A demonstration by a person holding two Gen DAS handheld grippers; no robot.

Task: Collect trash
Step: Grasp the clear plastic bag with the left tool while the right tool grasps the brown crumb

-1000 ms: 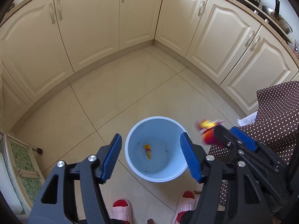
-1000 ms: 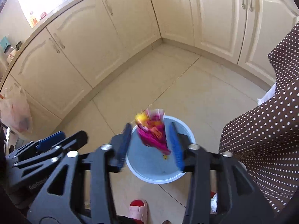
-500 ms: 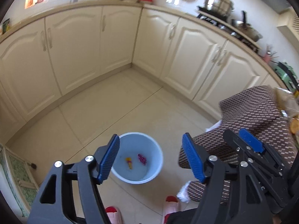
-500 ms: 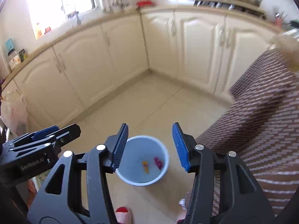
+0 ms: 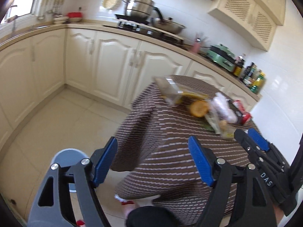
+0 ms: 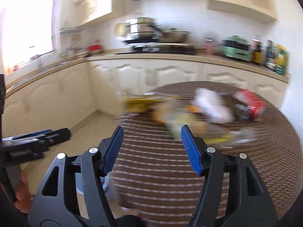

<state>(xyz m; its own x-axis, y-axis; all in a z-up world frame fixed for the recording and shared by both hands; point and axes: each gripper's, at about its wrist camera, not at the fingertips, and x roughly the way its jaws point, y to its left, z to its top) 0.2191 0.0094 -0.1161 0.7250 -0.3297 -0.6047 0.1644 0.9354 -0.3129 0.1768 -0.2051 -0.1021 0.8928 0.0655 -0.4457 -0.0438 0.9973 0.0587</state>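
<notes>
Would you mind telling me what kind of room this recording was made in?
A home kitchen, most likely: a stove carrying steel pots, cream cabinets under an L-shaped counter, and oil bottles. Trash lies on a cloth-covered table.

Right gripper (image 6: 151,147) fingers spread, empty, above brown-clothed desk (image 6: 265,160). Blurred trash pile (image 6: 208,111) ahead. Red can (image 6: 251,106) at far right.
</notes>
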